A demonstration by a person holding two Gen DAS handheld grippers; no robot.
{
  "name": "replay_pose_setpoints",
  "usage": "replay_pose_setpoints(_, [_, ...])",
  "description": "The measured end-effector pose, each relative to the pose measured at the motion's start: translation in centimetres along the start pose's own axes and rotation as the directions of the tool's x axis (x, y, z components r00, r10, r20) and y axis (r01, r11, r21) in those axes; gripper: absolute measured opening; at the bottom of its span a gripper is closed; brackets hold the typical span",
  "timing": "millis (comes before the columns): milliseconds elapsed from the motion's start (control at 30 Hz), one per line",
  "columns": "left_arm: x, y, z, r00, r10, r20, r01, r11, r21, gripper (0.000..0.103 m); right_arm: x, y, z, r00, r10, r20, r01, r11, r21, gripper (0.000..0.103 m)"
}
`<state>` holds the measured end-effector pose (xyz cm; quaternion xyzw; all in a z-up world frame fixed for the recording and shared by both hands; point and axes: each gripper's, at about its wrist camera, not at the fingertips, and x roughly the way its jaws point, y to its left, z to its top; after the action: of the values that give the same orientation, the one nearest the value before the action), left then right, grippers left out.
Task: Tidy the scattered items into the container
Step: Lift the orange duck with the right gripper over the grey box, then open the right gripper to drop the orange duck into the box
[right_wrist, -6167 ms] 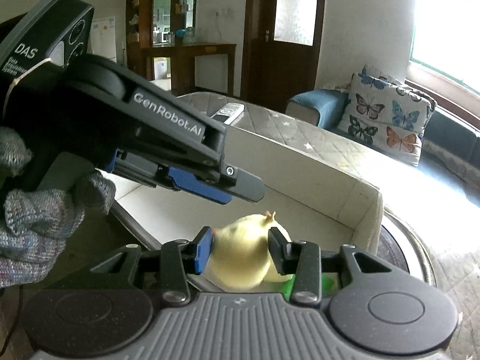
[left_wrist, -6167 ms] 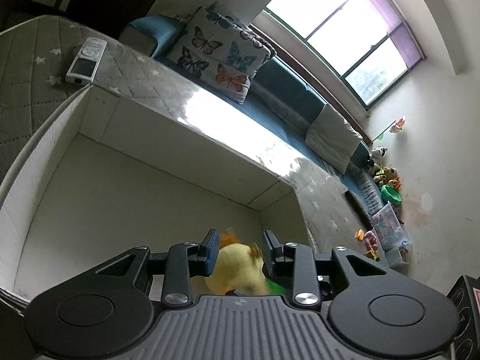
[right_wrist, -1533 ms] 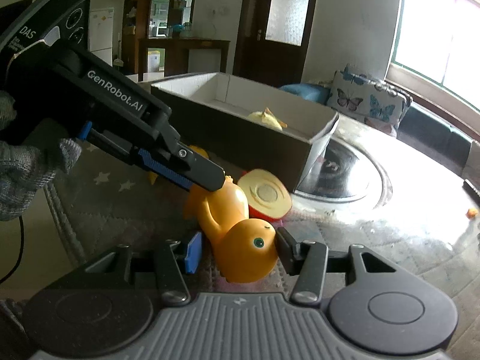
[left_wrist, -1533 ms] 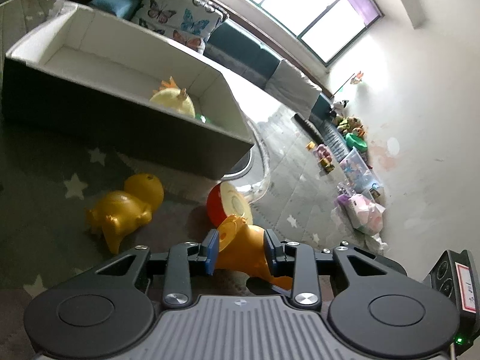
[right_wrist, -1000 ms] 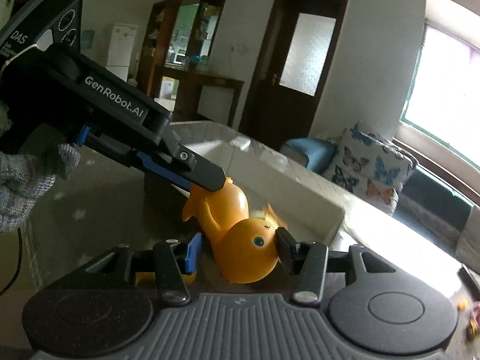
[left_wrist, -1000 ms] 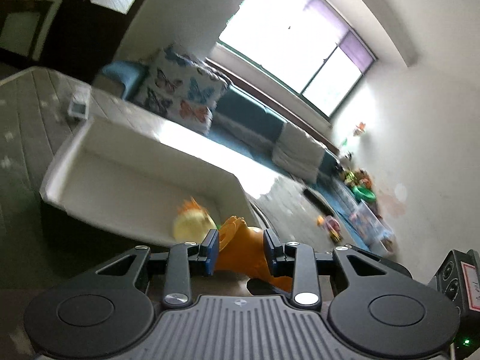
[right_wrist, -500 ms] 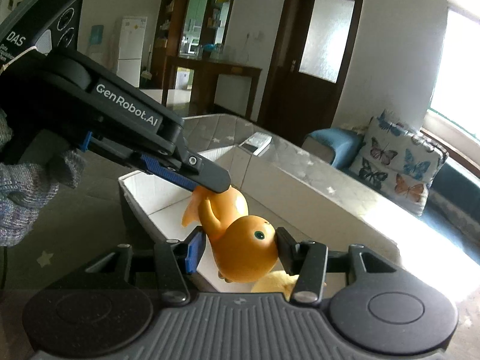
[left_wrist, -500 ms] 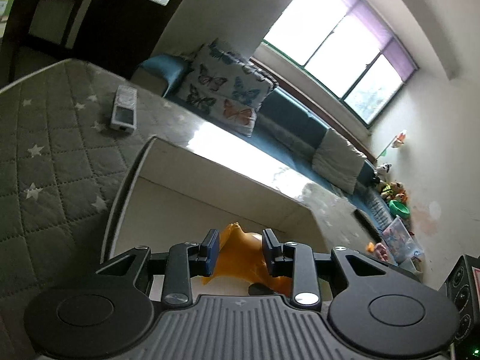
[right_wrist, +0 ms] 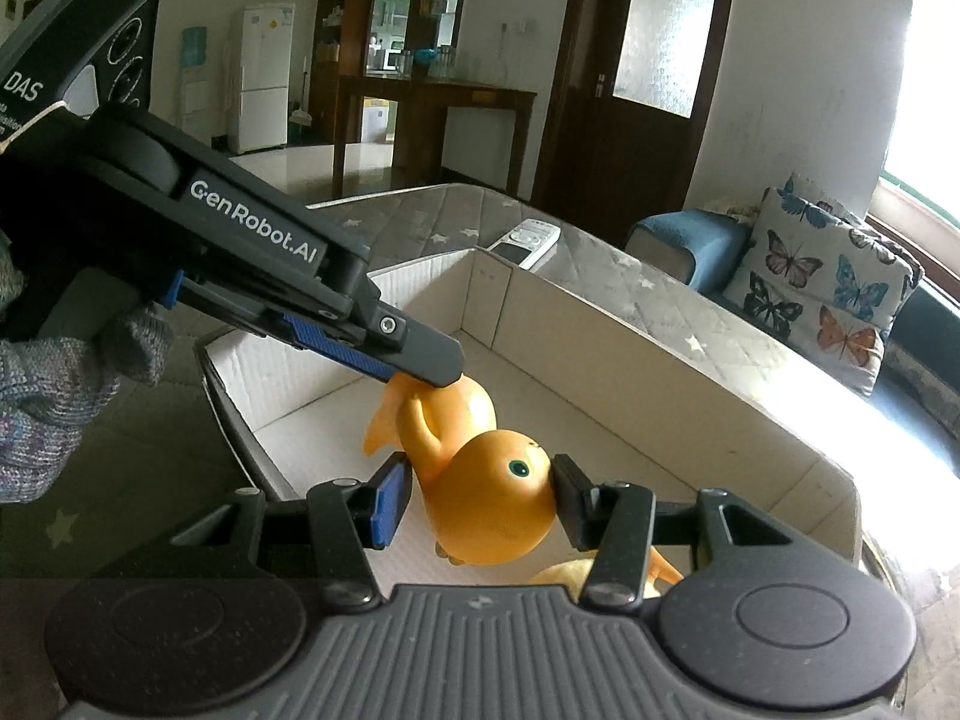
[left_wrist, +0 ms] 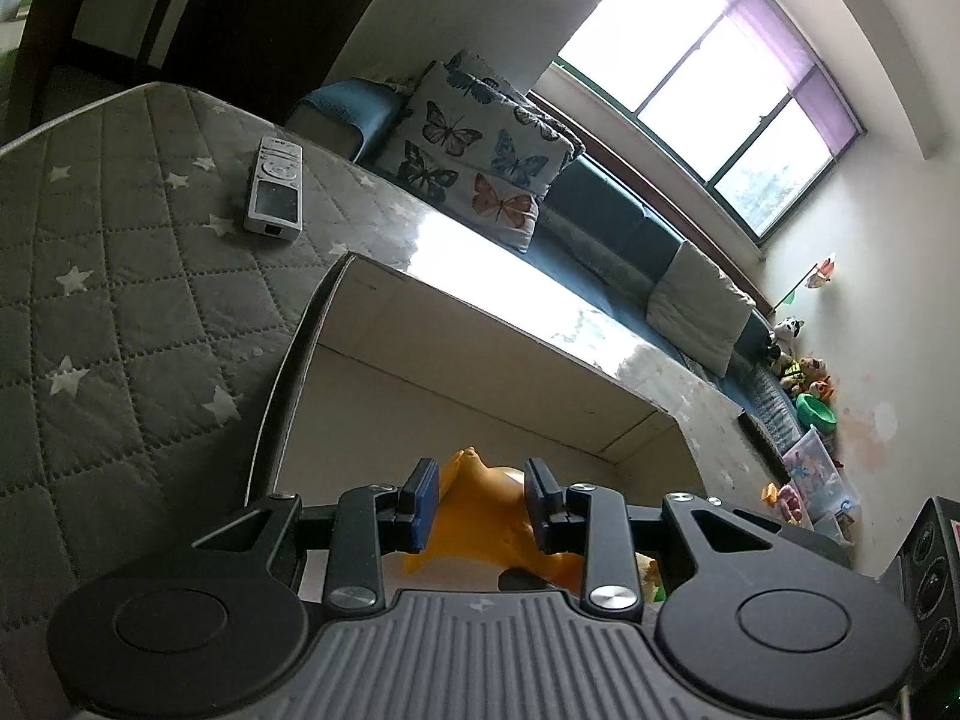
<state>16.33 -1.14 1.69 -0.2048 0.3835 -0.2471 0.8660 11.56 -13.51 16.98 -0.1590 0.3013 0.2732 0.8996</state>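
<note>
An orange duck toy hangs over the open white box, held from both ends. My right gripper is shut on its round head. My left gripper reaches in from the left, held by a gloved hand, and pinches the tail end. In the left wrist view the left gripper has its pads pressed on the orange duck toy, above the white box floor. A pale yellow toy lies in the box below the duck, mostly hidden by my right gripper.
A white remote lies on the grey quilted star mat beyond the box's far corner. A butterfly cushion rests on the blue sofa behind. Toys and a plastic bin sit by the far wall.
Both grippers lifted the orange duck off the mat and carried it over the box. Since half a second ago it has sunk a little closer to the box floor.
</note>
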Motion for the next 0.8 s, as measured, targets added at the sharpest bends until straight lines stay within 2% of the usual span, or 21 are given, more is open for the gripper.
replay_pose_setpoints(367, [0.46,-0.41,0.03,1.0,0.023,-0.014,-0.023,1.0,0.018,0.033,0.06,-0.84,-0.12,0.999,0.034,-0.036,-0.032,0.998,0.057,0.051])
replay_pose_setpoints(800, [0.04,-1.03,-0.23,0.999,0.04,-0.004,-0.04,0.999,0.028,0.033,-0.49,-0.87,0.18,0.999,0.024,-0.022,-0.023,0.998,0.056,0.051])
